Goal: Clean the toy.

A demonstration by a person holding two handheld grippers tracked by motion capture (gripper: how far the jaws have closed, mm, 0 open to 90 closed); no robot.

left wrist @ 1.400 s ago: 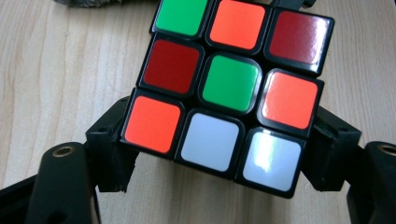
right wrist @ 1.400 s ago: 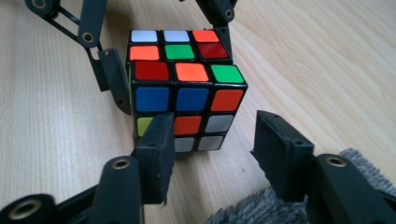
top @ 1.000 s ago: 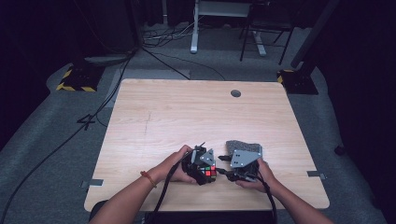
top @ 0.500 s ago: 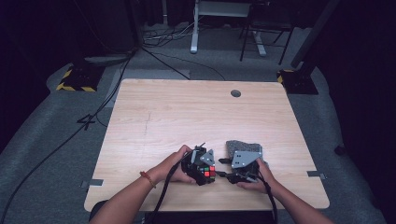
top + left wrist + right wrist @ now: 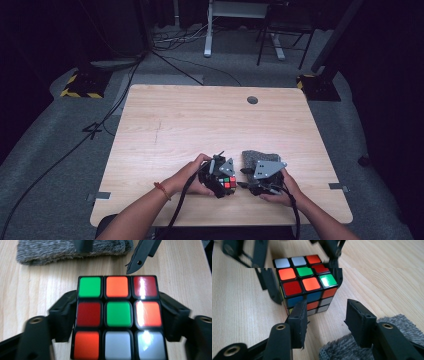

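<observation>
We see a multicoloured plastic puzzle cube with square stickers resting on the pale wooden worktop, close to the near edge and just left of a grey fuzzy knitted cloth. In the left gripper view the cube sits between the two black jaws of the left hand-held gripper; its top face shows green, orange and red squares in the far row, red, green and orange in the middle, and orange and two white ones nearest the camera. These jaws have just been opening, with the cube between them; they flank its sides closely, and we cannot tell whether their pads press on it.

The right hand-held gripper stands released: its jaws are parted with bare wood between them. Its left jaw lies just in front of the cube's lower corner, and the grey cloth lies under its right jaw. In the high view both hands sit side by side near the worktop's front edge, the left hand-held gripper on the cube and the right hand-held gripper just beside it.
</observation>
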